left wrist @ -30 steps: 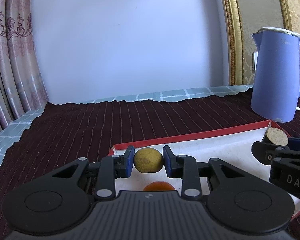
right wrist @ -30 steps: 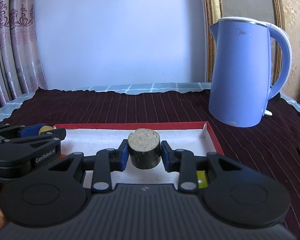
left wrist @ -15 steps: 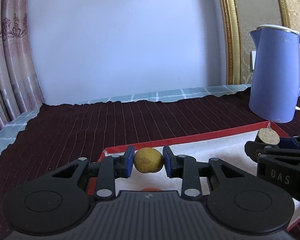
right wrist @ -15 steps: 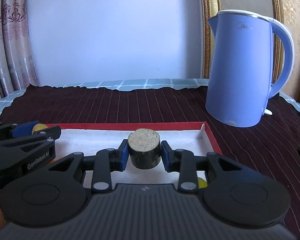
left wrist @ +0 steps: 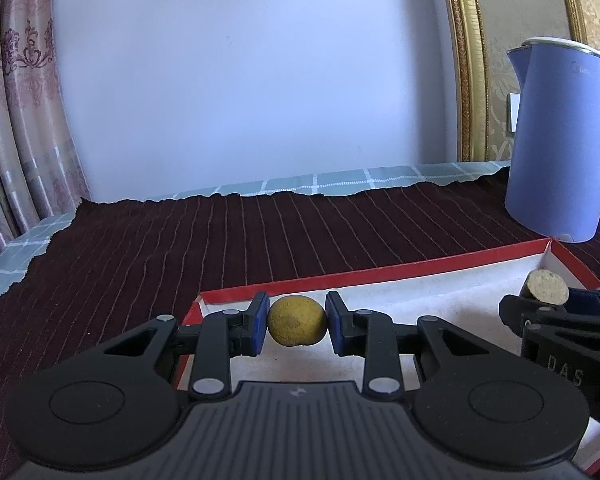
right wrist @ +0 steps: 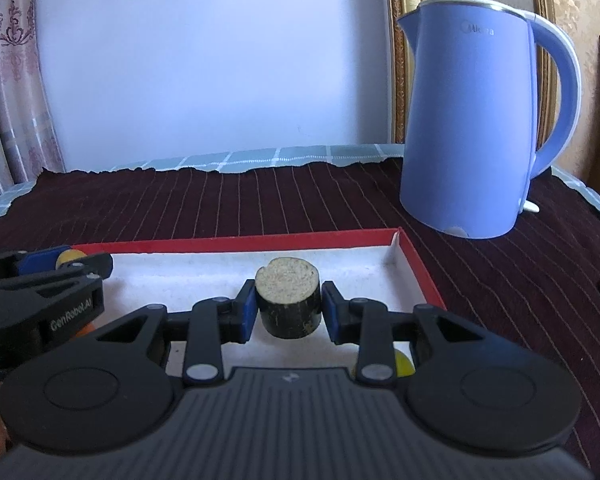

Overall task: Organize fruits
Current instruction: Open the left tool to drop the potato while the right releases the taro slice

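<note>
On my left wrist cam, the left gripper (left wrist: 297,323) has its blue pads clamped on a small round yellow-brown fruit (left wrist: 297,321), dead centre in the lower half of the frame and held just above the near-left corner of the red-rimmed tray (left wrist: 420,269) with its white liner. Over at the right edge I can see the right gripper (left wrist: 548,300) poking in with a cut stub of something tan-topped (left wrist: 547,289) in it, and the blue electric kettle (left wrist: 556,140) sits upper right on the dark striped cloth (left wrist: 180,248). Switching to the right wrist cam, the right gripper's jaws are pinched on that same dark-skinned cylinder chunk with the pale cut face, lower centre, hovering over the tray's white floor. The left gripper shows at mid left with the yellow fruit peeking out. A bit of another yellow fruit (right wrist: 403,362) hides behind my right finger, lower right of centre.
</note>
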`<state>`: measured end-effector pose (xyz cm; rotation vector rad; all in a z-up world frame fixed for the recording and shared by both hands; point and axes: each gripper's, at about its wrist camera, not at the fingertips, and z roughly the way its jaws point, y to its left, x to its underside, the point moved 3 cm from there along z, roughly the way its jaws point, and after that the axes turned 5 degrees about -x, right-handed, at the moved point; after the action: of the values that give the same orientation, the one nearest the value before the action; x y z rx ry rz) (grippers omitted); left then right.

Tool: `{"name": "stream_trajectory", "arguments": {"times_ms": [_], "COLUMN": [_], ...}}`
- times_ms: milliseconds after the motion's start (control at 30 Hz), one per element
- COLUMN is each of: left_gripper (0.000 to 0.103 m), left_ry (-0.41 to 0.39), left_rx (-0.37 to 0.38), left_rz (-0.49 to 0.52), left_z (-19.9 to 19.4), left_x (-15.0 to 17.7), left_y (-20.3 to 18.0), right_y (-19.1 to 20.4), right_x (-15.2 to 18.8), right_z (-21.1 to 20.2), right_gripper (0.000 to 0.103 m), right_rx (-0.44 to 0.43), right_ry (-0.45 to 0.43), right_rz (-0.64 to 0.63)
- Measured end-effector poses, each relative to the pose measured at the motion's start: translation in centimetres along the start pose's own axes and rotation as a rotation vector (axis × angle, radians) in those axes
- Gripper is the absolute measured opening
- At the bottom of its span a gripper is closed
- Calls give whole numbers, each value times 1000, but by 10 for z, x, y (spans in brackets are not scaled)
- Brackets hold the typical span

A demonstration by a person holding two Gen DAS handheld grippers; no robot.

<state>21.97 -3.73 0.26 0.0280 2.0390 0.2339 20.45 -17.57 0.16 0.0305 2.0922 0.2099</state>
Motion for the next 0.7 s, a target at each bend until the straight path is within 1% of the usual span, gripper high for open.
{"name": "stream_trajectory", "arguments": {"times_ms": [100,233,333,367,400,433,467,500,567,667,700], "left_gripper": [30,30,32,40,54,61,72,74,74,74,74], "left_ry": [5,11,4,4,3,-3,-15,-26,-50,-59,-56], "left_rx": [3,4,-1,-1,-2,-8,-25,-37,-52,-49,-46], "left_rz": [5,7,9,9,7,7,8,11,24,37,42], "left_z": [1,1,-1,-1,-1,-2,-4,-6,-11,-17,-17], "left_x": [1,1,1,1,1,1,1,1,0,1,2], "left_y": [-1,-1,-1,-1,-1,-1,-1,0,0,-1,-1], "right_y": [-3,-4,-3,-3,-3,-3,-3,-2,-2,-1,-1], "right_x": [1,1,1,2,2,2,2,2,2,4,4], "right_z": [0,-5,-7,-8,-9,-11,-13,-14,-18,-22,-24], "right_gripper": [33,41,42,43,46,50,51,52,56,67,74], "right_rx": [4,10,4,5,7,9,12,11,3,14,24], "right_ry": [1,-17,-22,-24,-29,-34,-41,-46,-56,-68,-75], "right_rz": [17,21,20,19,17,16,15,16,22,15,10]}}
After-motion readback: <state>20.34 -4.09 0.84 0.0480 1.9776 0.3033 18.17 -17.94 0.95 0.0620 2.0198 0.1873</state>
